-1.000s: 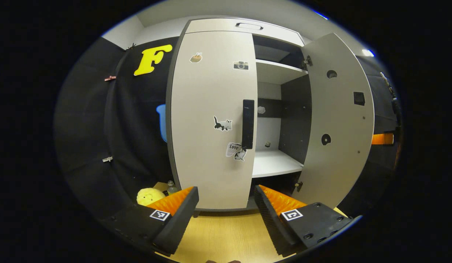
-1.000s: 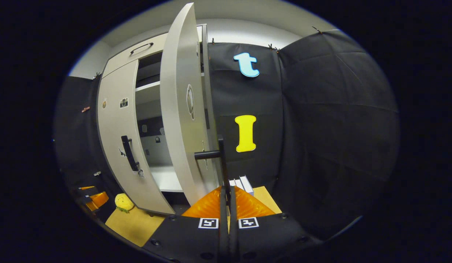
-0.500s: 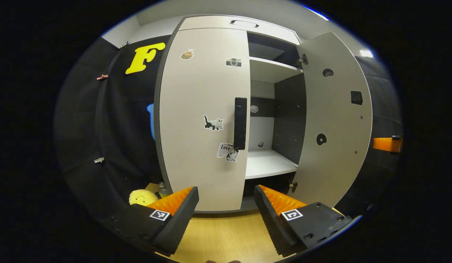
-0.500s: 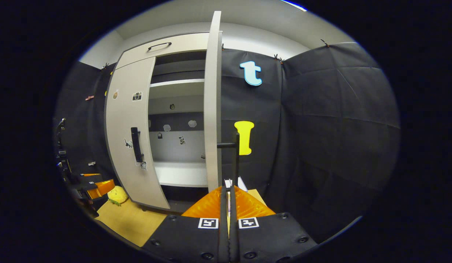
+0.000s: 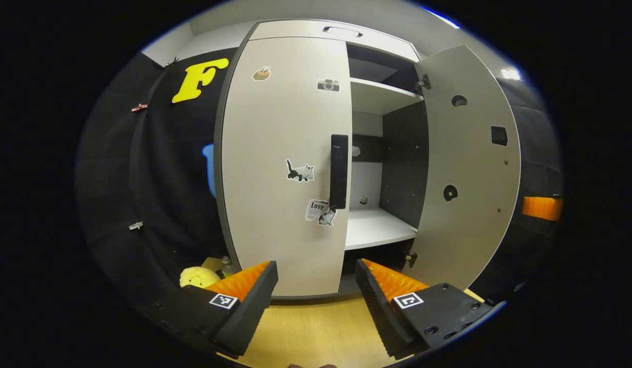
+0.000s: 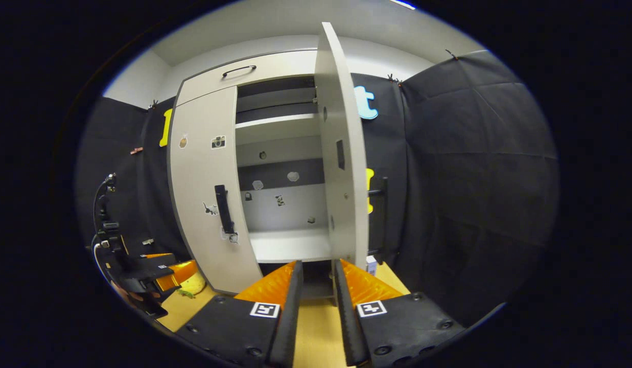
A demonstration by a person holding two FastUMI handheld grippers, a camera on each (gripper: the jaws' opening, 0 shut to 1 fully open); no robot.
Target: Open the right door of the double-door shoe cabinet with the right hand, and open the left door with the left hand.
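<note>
Since the earlier frames, the right hand-held gripper [image 6: 316,286] has let go of the right door's black bar handle [image 6: 382,214] and drawn back; its fingers, clamped together a second ago, now stand a narrow gap apart with nothing between them. That pale grey right door [image 6: 341,153] stands swung well out, edge-on ahead of this gripper, so the first half of the task looks done.

The left hand-held gripper [image 5: 316,286] has barely shifted. Its fingers are spread wide and empty, low over the light wooden desk [image 5: 316,327], facing the cabinet front. Straight ahead and above it hangs the black vertical bar handle [image 5: 338,171] of the pale grey left door [image 5: 285,163], which is shut. The handle's long axis runs up and down, set at the door's right edge beside the open compartment with its white shelf [image 5: 377,227]. It lies apart from the gripper, above the gap between the fingers.

My reading is that the coming move turns on this: the left gripper is the nearer one, and must rise and go forward so the upright bar enters the gap between its fingers side to side, then pull outward and leftward about the hinges on the door's left edge. A yellow plush toy [image 5: 195,277] sits on the desk by the cabinet's left foot, possibly within the door's sweep.
</note>
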